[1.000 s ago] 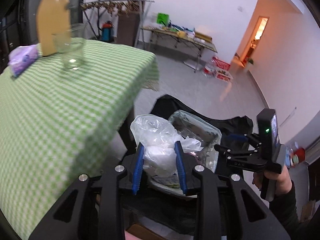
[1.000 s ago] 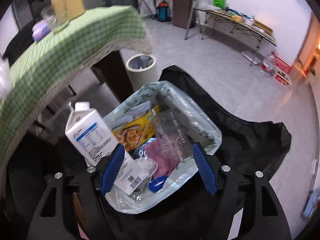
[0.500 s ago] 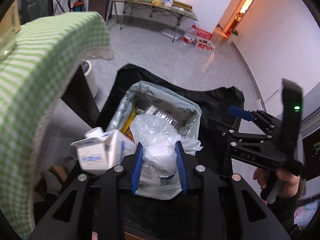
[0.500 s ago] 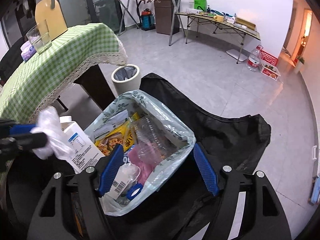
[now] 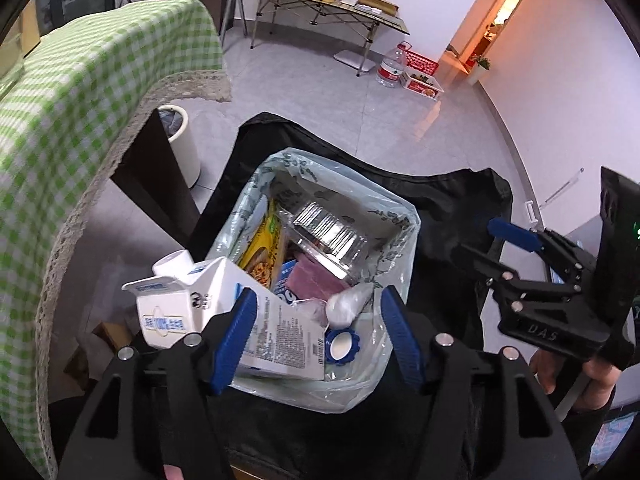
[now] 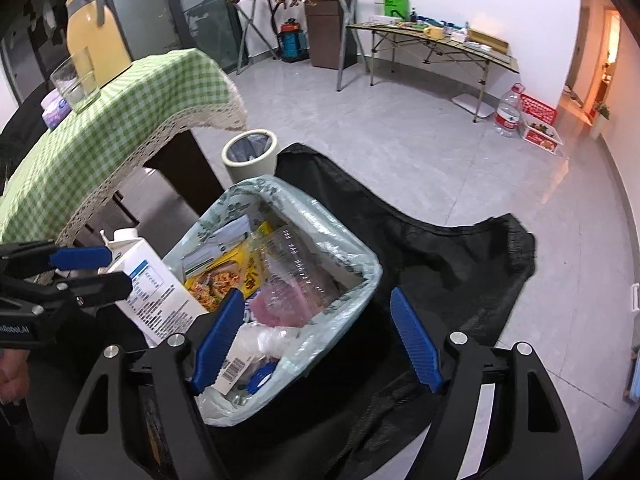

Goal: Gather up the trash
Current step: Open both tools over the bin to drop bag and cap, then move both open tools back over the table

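With the crumpled clear plastic wrap [image 5: 346,306] lying loose in the mouth of the pale, leaf-printed trash bag [image 5: 394,216], the left tongs [image 5: 320,344] stand directly above it with blue pads apart and nothing between them; they have just been opening, and the wad sits just past their tips, toward twelve o'clock. The drop looks done, so the next move likely turns on where fresh trash lies, not on this wad.

In the left view, nearest the tongs at nine o'clock is the white milk carton with blue print [image 5: 224,320]. It is tipped over, its long axis running from the capped spout at ten o'clock down toward a blue ridged bottle cap [image 5: 340,346] at the bag's near edge. Beyond lie a yellow snack packet [image 5: 264,248], a pink slab [image 5: 316,278] and a clear ribbed plastic tray [image 5: 326,232].

The right tongs [image 6: 316,340] hover over the near rim of the same bag, pads wide apart and empty, the bag's corner between them but untouched. Both tongs are about equally near the bag.

Farther off, at ten o'clock in the right view, the green-and-white checked tabletop [image 6: 132,108] carries a clear drinking glass [image 6: 74,84], a yellow jug [image 6: 96,40] and a lilac tissue pack [image 6: 54,110]. I judge the left hand nearer to it, the tabletop lying on its side. A small round cream waste bin [image 6: 250,156] stands on the floor beyond the bag.
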Demonstrator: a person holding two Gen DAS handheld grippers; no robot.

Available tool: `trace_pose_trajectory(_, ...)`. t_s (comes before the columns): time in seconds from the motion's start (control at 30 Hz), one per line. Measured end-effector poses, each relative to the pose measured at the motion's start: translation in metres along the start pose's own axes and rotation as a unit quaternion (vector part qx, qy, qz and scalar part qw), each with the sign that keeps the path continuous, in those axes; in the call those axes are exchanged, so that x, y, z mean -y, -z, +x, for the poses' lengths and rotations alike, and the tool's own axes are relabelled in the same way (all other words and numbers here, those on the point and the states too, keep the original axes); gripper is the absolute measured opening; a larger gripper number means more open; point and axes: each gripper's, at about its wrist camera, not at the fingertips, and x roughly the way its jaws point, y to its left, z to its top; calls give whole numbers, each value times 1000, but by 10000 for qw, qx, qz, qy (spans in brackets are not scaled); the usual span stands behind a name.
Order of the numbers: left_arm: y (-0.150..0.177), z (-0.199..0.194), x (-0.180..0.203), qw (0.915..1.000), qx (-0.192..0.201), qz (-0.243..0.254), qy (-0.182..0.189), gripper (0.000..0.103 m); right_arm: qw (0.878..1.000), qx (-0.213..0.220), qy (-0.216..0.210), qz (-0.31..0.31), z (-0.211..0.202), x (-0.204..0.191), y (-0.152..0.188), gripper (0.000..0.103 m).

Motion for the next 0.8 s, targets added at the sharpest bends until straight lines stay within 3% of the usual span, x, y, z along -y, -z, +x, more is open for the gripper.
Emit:
trace_pose_trajectory(0.27, 3, -25, -4, 9994, 242, 160, -180, 65, 9999, -81, -77, -132, 4, -11, 0, 73)
trace_pose_trajectory(0.33, 8, -39, -7, 9986, 432, 205, -211, 70, 9999, -77, -72, -109, 4, -11, 0, 73)
trace_pose_trajectory(0.5, 17, -82, -17, 9943, 899, 223, -533, 71, 9999, 8, -75, -134, -4, -20, -5, 73)
trace_pose_trajectory(0.6, 23, -114, -26, 9885, 1281, 159, -788, 73, 9996, 138, -96, -238, -15, -29, -13, 73)
trace_pose_trajectory(0.67, 31, -141, -33, 9811, 1582, 127, -1106, 74, 9990, 270, -124, -337, -25, -41, -20, 73)
trace_pose_trajectory(0.8, 49, -190, -51, 9691, 2042, -88, -1378, 75, 9965, 562, -212, -587, -44, -72, -34, 73)
